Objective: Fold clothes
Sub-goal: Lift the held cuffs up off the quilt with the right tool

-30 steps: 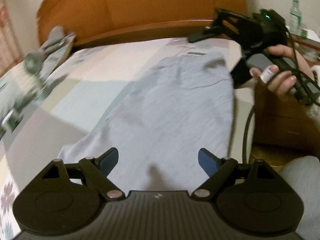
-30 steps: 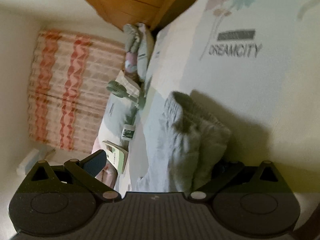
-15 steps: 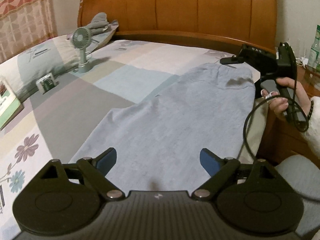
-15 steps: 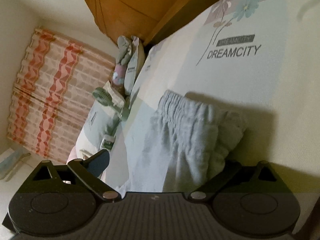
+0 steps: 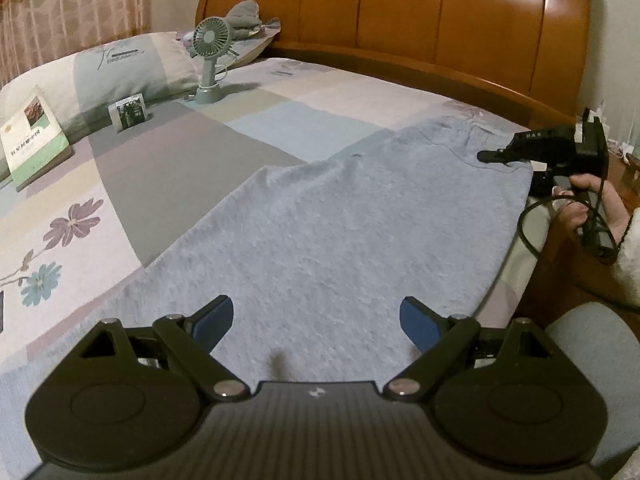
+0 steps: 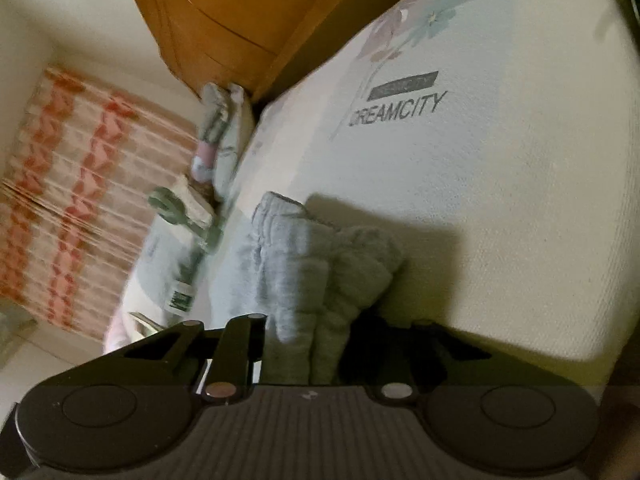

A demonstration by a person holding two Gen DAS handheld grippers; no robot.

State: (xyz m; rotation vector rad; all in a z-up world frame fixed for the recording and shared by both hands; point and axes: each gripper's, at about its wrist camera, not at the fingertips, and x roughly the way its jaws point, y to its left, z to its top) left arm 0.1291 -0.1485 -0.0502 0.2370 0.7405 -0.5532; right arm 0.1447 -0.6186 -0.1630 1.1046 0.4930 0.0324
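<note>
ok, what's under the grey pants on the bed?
The grey pants lie flat on the patchwork bedsheet, which shows all round them. Whatever sits beneath the cloth itself is covered. The right gripper pinches the waistband corner; the left gripper hovers open.

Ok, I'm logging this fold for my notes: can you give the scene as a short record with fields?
garment: grey pants, spread flat on the bed
left hand-held gripper: open, above the near end of the pants
right hand-held gripper: shut on the bunched waistband end
bystanders: small fan, book, pillow
fold: not yet made
</note>
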